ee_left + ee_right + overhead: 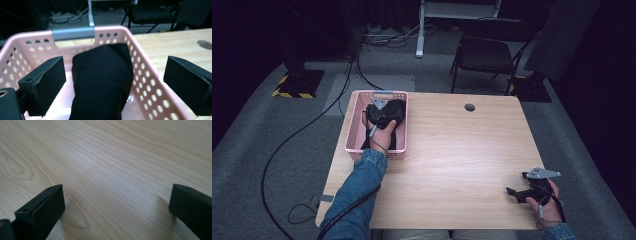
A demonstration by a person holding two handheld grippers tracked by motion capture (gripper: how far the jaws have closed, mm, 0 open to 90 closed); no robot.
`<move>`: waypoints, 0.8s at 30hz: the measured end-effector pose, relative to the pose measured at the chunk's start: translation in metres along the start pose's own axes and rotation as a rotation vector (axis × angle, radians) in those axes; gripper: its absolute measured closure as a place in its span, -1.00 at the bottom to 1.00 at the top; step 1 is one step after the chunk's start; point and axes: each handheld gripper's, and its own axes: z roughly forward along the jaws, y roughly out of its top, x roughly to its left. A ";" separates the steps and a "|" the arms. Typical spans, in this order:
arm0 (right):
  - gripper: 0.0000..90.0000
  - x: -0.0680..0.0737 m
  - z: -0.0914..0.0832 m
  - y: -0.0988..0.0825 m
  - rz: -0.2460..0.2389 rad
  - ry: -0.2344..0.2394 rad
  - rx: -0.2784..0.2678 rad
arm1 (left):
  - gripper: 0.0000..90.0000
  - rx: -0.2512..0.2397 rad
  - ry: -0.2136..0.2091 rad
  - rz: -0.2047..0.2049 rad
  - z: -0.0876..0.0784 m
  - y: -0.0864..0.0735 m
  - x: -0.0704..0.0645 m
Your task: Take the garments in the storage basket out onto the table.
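A pink perforated basket (353, 122) stands at the table's far left, with a grey handle on its far rim. Inside it lies a black cloth bundle (102, 77). My left gripper (382, 112) hovers over the basket, held by a hand in a denim sleeve. In the left gripper view its jaws are spread wide, one on each side of the black bundle (398, 108), touching nothing. My right gripper (517, 192) rests low over the table's near right corner. Its jaws stand wide apart over bare wood (112, 170) with nothing between them.
A round cable hole (469, 107) sits near the table's far edge. Behind the table stand a black folding chair (487, 52) and a white desk leg (420, 30). Cables trail across the grey carpet at the left.
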 end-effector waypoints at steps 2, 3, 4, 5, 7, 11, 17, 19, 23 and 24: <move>-1.00 0.000 0.000 0.000 0.000 0.000 0.000 | -0.92 0.023 0.005 0.001 0.004 -0.002 0.004; -1.00 0.000 0.000 0.000 0.000 0.000 0.000 | -0.91 0.035 0.005 0.002 0.006 -0.003 0.006; -1.00 0.000 0.000 0.000 0.000 0.000 0.000 | -0.91 0.044 0.004 0.006 0.008 -0.004 0.007; -1.00 0.000 0.000 0.000 0.000 0.000 0.000 | -0.91 0.062 0.004 0.006 0.010 -0.005 0.009; -1.00 0.000 0.000 0.000 0.000 0.000 0.000 | -0.91 0.087 -0.001 -0.001 0.015 -0.008 0.012; -1.00 0.000 0.000 0.000 0.000 0.000 0.000 | -0.91 0.161 -0.019 -0.024 0.025 -0.015 0.016; -1.00 0.000 0.000 0.000 0.001 0.000 -0.001 | -0.79 0.228 -0.023 -0.003 0.033 -0.017 0.018; -1.00 0.000 0.000 0.000 0.002 0.000 0.000 | -0.76 0.248 -0.025 0.002 0.036 -0.017 0.018; -1.00 0.000 0.000 0.000 0.003 0.000 0.000 | -0.70 0.282 -0.025 -0.003 0.041 -0.020 0.019; -1.00 0.000 0.000 0.000 0.002 0.000 0.000 | -0.70 0.288 -0.028 0.000 0.042 -0.020 0.019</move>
